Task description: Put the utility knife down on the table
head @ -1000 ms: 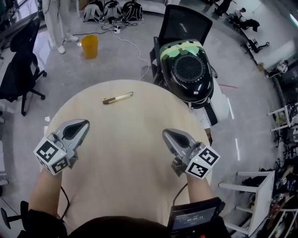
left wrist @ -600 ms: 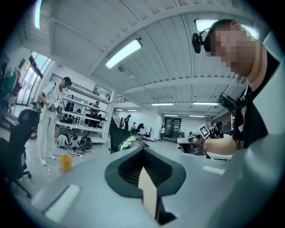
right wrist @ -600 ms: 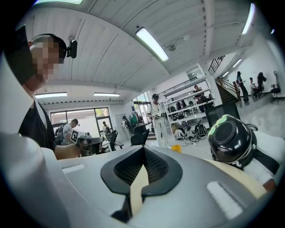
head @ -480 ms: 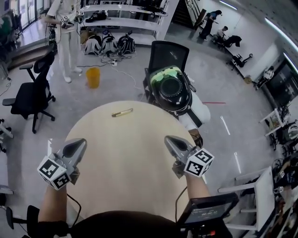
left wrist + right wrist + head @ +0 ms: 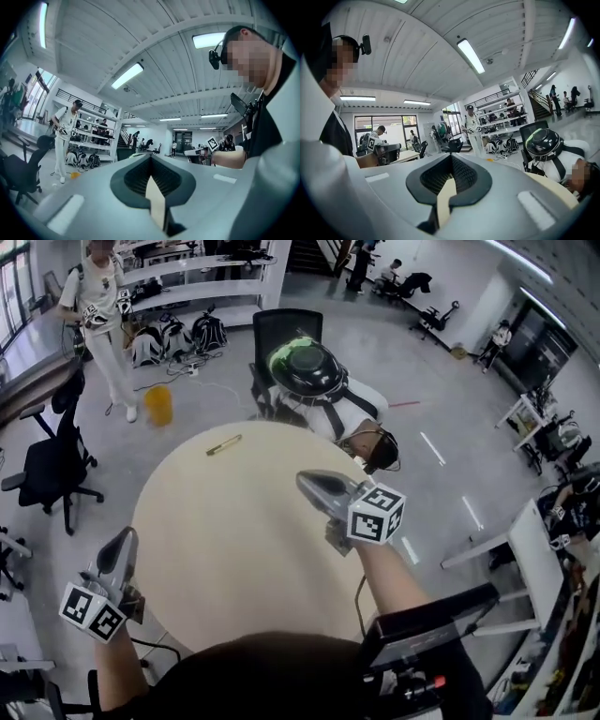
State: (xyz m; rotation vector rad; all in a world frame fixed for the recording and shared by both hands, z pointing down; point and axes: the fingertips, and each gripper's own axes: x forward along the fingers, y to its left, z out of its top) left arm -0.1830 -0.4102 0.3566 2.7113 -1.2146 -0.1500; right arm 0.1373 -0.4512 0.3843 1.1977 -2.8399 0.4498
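Nearest you, your left gripper hangs at the near left edge of the round surface, and your right gripper is held over its right half. Both gripper views settle the jaws: each pair is pressed together with nothing between them. Farther out, the utility knife lies flat on the surface near its far edge, well apart from both grippers, so I judge the putting-down finished. All the next move calls for is keeping your closed jaws clear of it. Only the head view shows the knife; the gripper views look level across the room and pass over it. The right gripper view does catch the helmeted person seated beyond the far edge
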